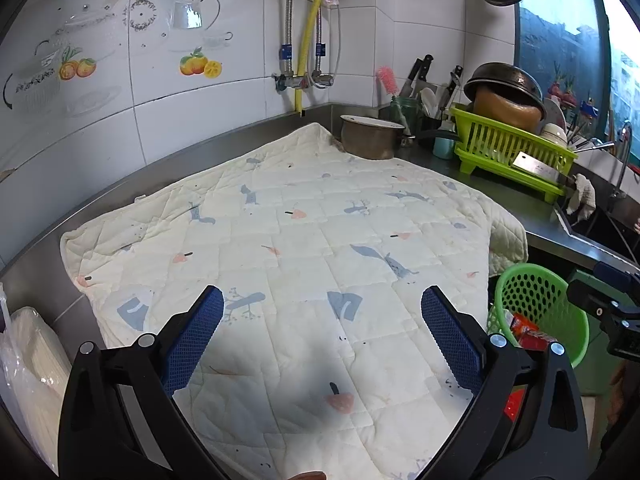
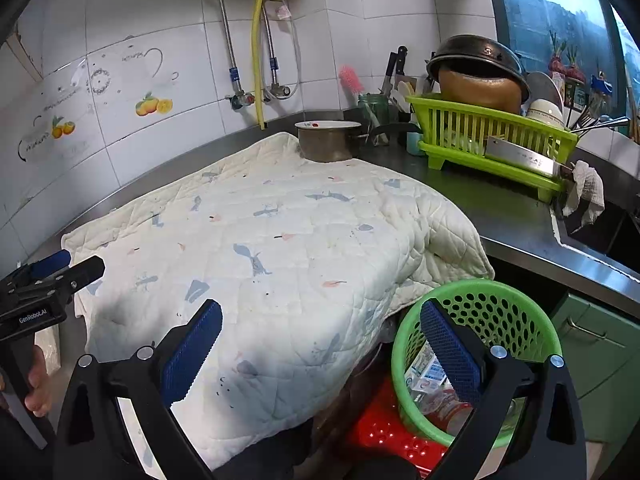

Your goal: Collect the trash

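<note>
While I stood at the counter, these were the things I could make out, left to right:

Plastic-wrapped bundle [image 1: 28, 364]: lay at the near left edge of the counter, beside the cloth; whether it counted as trash I could not tell.

Left gripper [image 1: 322, 336]: its blue pads were spread wide with nothing between them, held over the near part of the cloth.

Quilted cloth [image 1: 280, 240]: covered most of the steel counter and looked bare; no loose scrap showed on it in either view.

Metal pot [image 1: 370, 136]: stood on the far corner of the cloth, untouched.

Right gripper [image 2: 320, 340]: likewise spread and empty, one finger over the cloth's near right edge, the other over the basket.

Green basket [image 2: 520, 304]: sat below the counter's near right edge on a red stool [image 2: 376, 428], and already held wrappers and packets [image 2: 432, 372].

Dish rack [image 2: 480, 136]: far right, loaded with kitchenware, not part of the job.

Progress: to my eye the collecting was done or nearly so; nothing obvious was left to pick up.
</note>
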`<move>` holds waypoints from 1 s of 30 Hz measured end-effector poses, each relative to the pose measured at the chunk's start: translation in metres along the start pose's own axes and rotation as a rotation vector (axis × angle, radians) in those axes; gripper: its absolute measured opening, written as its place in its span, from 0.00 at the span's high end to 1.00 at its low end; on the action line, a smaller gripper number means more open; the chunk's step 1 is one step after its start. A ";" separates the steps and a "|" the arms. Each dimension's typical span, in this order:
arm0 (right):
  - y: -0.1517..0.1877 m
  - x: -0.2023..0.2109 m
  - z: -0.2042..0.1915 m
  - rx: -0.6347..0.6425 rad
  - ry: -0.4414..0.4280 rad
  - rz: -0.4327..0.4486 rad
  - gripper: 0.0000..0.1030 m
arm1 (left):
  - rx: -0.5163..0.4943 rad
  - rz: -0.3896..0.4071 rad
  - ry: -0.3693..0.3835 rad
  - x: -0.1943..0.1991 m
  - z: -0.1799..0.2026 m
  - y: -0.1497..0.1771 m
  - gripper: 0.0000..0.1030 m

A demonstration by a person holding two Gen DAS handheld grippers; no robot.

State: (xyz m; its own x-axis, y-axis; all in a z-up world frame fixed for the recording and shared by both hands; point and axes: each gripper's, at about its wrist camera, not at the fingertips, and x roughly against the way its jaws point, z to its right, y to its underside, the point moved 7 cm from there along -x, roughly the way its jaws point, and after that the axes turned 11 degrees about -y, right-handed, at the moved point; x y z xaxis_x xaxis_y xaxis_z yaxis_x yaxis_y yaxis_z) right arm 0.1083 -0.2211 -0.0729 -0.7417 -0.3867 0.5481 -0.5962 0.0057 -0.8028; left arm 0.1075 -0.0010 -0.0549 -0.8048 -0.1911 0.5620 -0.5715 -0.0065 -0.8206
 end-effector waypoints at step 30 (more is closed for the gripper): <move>-0.001 0.002 -0.007 0.015 -0.020 -0.001 0.07 | -0.006 0.000 -0.006 -0.001 -0.003 0.002 0.05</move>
State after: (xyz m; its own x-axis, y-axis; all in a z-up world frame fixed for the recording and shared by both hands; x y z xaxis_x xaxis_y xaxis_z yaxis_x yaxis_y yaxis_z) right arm 0.1055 -0.2158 -0.0692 -0.7347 -0.4051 0.5441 -0.5919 -0.0089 -0.8059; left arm 0.1065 0.0022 -0.0571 -0.8036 -0.1968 0.5616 -0.5727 -0.0006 -0.8197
